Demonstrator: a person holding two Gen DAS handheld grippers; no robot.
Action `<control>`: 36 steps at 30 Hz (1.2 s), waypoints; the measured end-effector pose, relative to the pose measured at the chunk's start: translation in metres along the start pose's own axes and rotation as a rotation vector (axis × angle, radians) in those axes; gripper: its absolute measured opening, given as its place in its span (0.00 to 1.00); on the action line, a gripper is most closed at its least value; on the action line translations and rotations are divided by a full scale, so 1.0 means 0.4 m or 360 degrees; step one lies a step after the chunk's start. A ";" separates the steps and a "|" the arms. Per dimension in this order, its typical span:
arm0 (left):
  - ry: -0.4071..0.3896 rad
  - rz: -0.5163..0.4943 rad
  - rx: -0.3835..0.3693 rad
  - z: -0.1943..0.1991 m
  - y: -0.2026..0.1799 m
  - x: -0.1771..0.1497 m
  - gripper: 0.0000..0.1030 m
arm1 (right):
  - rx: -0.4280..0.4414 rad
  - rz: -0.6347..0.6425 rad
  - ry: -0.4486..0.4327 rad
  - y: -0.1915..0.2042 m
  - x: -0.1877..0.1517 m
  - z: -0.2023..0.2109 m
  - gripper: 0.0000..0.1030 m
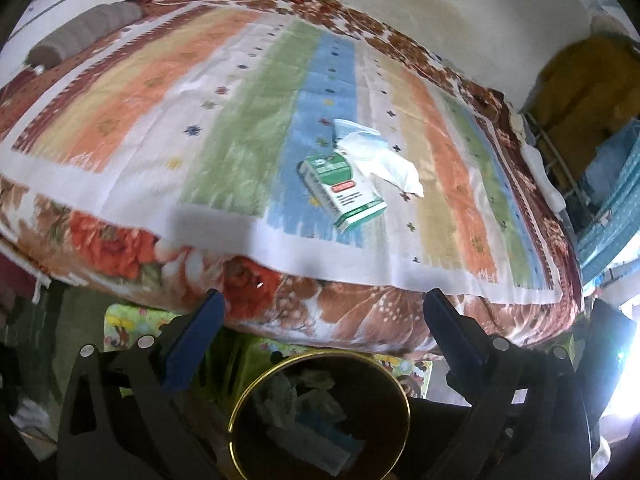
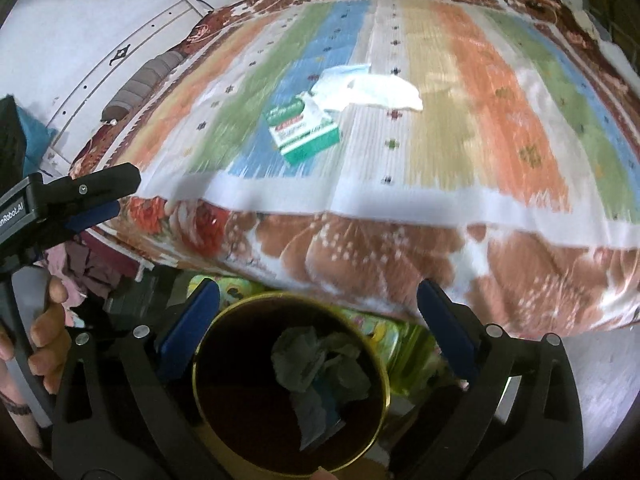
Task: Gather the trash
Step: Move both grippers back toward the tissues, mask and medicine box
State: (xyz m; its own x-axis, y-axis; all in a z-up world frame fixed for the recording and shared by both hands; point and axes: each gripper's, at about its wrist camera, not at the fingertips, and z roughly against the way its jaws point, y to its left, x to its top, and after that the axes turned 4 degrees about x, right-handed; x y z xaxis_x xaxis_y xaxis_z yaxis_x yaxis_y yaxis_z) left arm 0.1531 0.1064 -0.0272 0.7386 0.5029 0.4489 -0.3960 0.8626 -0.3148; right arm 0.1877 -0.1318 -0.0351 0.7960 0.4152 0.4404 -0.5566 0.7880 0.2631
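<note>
Nearest: left gripper (image 1: pixel 320 312) and right gripper (image 2: pixel 318 300) both spread wide, nothing held, poised over dark gold-rimmed bin (image 2: pixel 244 304) on floor by the bed. Bin already w/ crumpled paper (image 2: pixel 316 360) inside. Further out on striped bedspread (image 1: pixel 140 100): green-white carton (image 1: pixel 342 192) lying flat, white wrapper (image 1: pixel 384 160) touching its far end, both well apart from bed edge. Far back: grey bolster (image 1: pixel 84 36) near wall.

Risks, as judged: could've snagged soft bedspread when pinching flat carton; thin wrapper likely to slip or flutter short of bin; might've knocked bin reaching across.

Hard to tell: carton print blurred, unreadable; bin bottom too dark; bin's near rim cut off in left view; stuff under bed indistinct.
</note>
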 end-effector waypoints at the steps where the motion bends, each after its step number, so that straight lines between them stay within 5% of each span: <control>1: 0.0009 -0.0016 -0.0006 -0.006 -0.006 0.010 0.94 | -0.0006 0.0007 -0.0006 -0.001 0.008 -0.001 0.91; 12: 0.0035 -0.0147 -0.0100 -0.081 -0.037 0.132 0.94 | -0.0141 0.0102 -0.0093 -0.025 0.111 -0.018 0.88; 36: 0.0141 -0.0067 -0.0357 -0.273 0.000 0.306 0.94 | -0.0210 0.0118 -0.0181 -0.101 0.302 -0.135 0.91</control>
State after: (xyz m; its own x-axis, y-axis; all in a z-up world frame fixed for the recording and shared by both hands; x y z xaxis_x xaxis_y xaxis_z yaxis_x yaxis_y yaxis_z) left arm 0.3032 0.1619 -0.0634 0.8008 0.4514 0.3936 -0.2399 0.8439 -0.4798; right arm 0.3193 -0.0888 -0.0390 0.7176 0.4265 0.5506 -0.5709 0.8130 0.1144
